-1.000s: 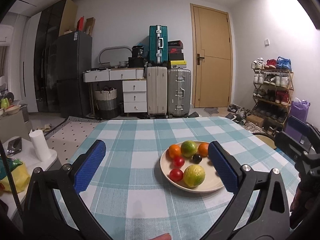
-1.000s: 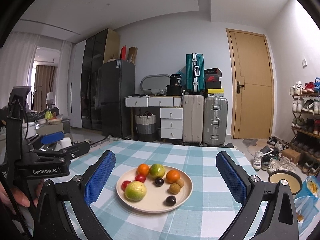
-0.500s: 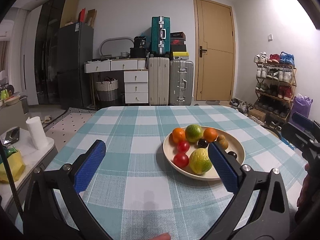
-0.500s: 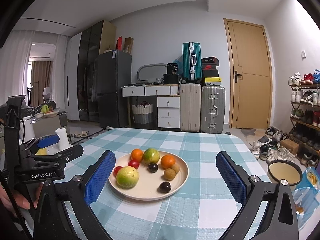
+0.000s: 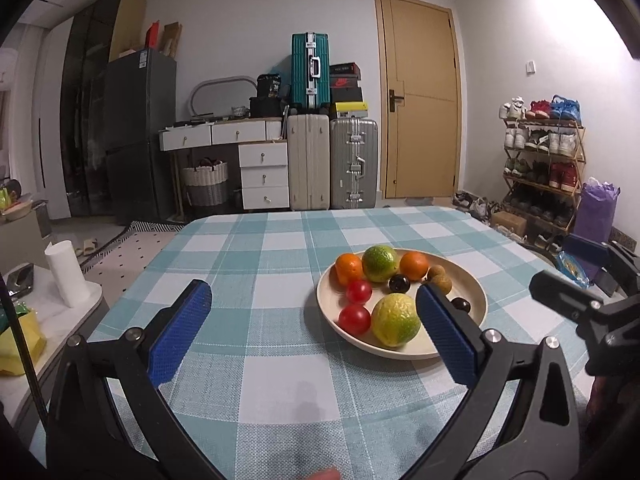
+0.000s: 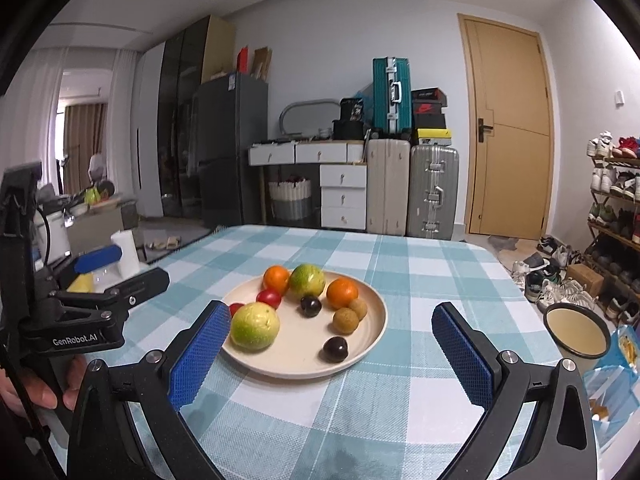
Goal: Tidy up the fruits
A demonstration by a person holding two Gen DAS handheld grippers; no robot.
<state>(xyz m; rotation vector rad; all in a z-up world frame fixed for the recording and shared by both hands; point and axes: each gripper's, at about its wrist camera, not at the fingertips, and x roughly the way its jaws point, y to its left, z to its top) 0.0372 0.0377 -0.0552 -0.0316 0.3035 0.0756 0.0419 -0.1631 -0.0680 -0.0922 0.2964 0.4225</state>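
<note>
I see my right gripper low over the checked tabletop, jaws spread wide, nothing between them. The plate lies just ahead, its near rim between the blue pads. On it: two oranges, two green-yellow fruits, two tomatoes, two dark plums, two brown longans. The left gripper is at the left edge, jaws parted, empty. A bowl sits beyond the table's right edge.

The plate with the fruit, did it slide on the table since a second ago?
No. The plate sits on the same squares of the checked tablecloth. It only looks bigger because the right gripper came closer, jaws wide open.
</note>
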